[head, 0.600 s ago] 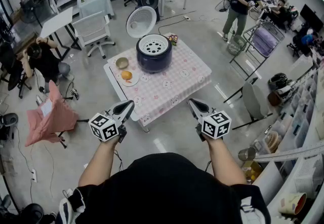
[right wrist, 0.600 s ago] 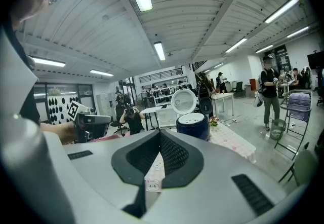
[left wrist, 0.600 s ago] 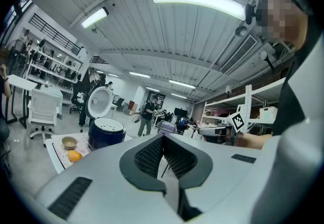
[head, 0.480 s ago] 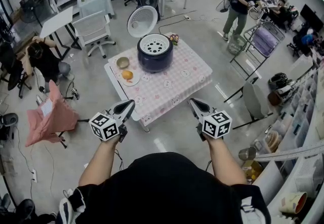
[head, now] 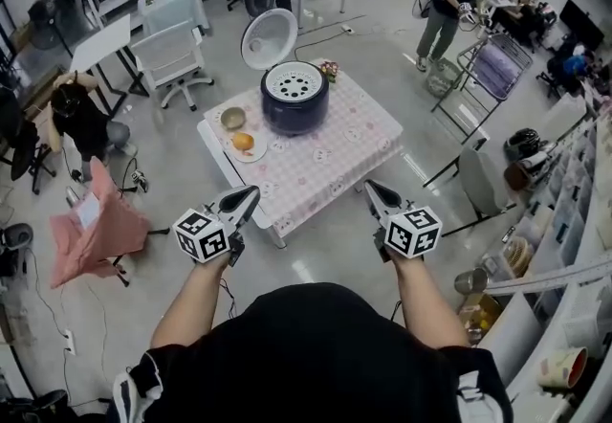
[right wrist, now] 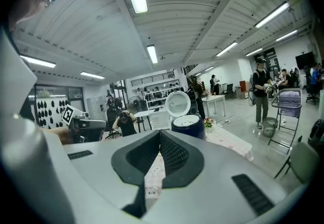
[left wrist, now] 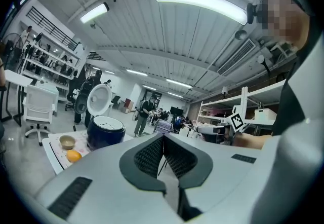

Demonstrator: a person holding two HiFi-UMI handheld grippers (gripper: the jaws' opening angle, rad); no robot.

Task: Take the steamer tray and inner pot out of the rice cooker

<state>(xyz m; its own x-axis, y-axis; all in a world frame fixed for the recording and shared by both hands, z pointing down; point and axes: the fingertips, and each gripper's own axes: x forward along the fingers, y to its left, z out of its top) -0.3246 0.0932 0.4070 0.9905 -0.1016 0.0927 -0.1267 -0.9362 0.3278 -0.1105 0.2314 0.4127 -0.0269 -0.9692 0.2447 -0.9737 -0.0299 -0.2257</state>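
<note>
The cooker (head: 293,98) is a dark blue round one, sitting toward the far side of the table (head: 368,158) with its lid (head: 267,36) flipped up and back. The white steamer tray (head: 292,82), full of little holes, sits right in the top of it. The inner pot is covered by the tray, so I can't see it in any view.

Both grippers are held out over the floor (head: 316,263) on the near side, well short of the table. The left gripper (head: 251,192) and right gripper (head: 370,187) are both clenched with nothing in them, tips meeting in their own views.

A pink checked cloth (head: 316,172) covers the table. Left of the cooker there's a plate (head: 252,154) with an orange (head: 240,141) on it, and a small bowl (head: 231,118) just beyond that. A tiny bunch of flowers (head: 329,73) sits at the cooker's far right. Only the near stretch of cloth lies between the grippers and the cooker. There's a white chair (head: 172,53) behind the table on the left.
</note>
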